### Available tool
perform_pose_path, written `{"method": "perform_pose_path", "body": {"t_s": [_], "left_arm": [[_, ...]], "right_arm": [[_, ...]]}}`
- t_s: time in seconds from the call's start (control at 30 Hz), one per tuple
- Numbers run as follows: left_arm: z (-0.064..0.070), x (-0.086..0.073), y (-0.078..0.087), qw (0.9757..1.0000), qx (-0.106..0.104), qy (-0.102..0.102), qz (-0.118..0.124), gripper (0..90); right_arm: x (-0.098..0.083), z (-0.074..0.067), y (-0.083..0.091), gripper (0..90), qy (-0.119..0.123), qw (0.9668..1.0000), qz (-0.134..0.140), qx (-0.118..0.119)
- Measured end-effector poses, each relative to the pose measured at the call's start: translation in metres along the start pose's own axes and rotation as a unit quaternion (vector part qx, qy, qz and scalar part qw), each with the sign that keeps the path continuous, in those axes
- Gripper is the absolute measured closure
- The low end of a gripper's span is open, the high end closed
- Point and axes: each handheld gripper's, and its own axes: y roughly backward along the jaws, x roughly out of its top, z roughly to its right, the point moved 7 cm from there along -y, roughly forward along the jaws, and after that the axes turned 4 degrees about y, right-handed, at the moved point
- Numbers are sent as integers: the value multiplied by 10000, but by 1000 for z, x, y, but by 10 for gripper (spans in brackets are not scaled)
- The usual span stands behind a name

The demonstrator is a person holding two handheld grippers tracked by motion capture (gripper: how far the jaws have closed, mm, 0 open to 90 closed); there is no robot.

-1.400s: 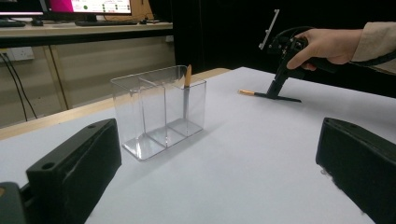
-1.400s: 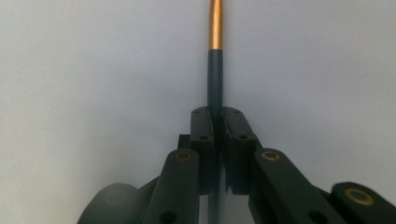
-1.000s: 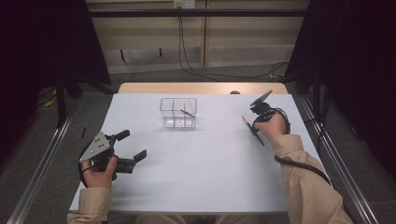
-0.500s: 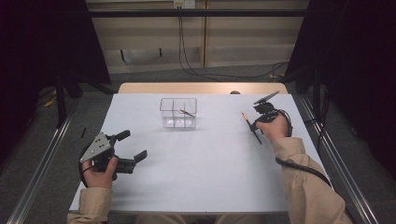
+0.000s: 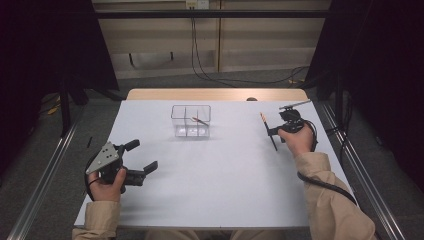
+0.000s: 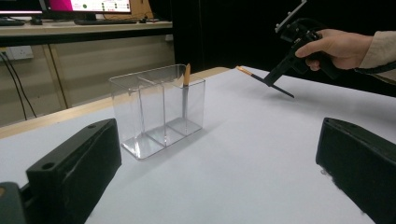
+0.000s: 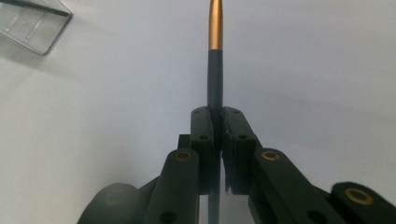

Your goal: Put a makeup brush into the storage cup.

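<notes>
A clear box [image 5: 190,120] with dividers stands at the table's far middle, and a dark pen [image 5: 200,120] with a copper end leans inside it. In the left gripper view, the box [image 6: 159,112] and its pen [image 6: 186,93] are straight ahead. My right gripper [image 5: 272,132] hovers right of the box, shut on a second dark pen [image 5: 268,131] with a gold end. The right gripper view shows the jaws [image 7: 215,123] pressed on that pen [image 7: 215,56], gold end pointing away. My left gripper [image 5: 140,156] rests open at the near left, holding nothing.
The white table [image 5: 220,185] has a wooden strip [image 5: 215,94] along its far edge. Metal rails [image 5: 360,170] run down both sides. A person's right hand and its gripper [image 6: 299,42] show at the upper right of the left gripper view.
My right hand has shifted slightly to the right with the pen still held. The left hand and the box have not moved.
</notes>
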Motion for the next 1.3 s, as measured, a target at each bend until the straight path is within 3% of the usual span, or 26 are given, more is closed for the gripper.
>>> {"method": "perform_pose_path", "body": {"t_s": [0.17, 0.27, 0.33, 0.43, 0.63, 0.83, 0.93, 1.3], "left_arm": [[0, 0, 0, 10000, -13, -32, -18, 0], [-1, -1, 0, 10000, -7, -29, -22, 0], [-1, -1, 0, 10000, 0, -29, -20, 0], [-1, -1, 0, 10000, 6, -32, -28, 0], [0, -2, -1, 10000, -22, -3, -42, 0], [0, -2, -1, 10000, -23, 31, -31, 0], [0, -2, -1, 10000, -26, 30, -32, 0], [0, -3, -2, 10000, -19, -7, -61, 0]], "right_arm": [[6, -4, 6, 845, 79, 9988, 473, 92], [10, -6, 12, 844, 175, 9954, 935, 74], [15, -7, 17, 844, 265, 9898, 1393, 149], [17, -10, 23, 844, 361, 9834, 1775, 104], [20, -16, 34, 844, 448, 9727, 2273, 158], [19, -19, 45, 845, 495, 9542, 2936, 286], [18, -20, 48, 844, 504, 9476, 3130, 388], [16, -29, 54, 845, 624, 9418, 3255, 566]]}}
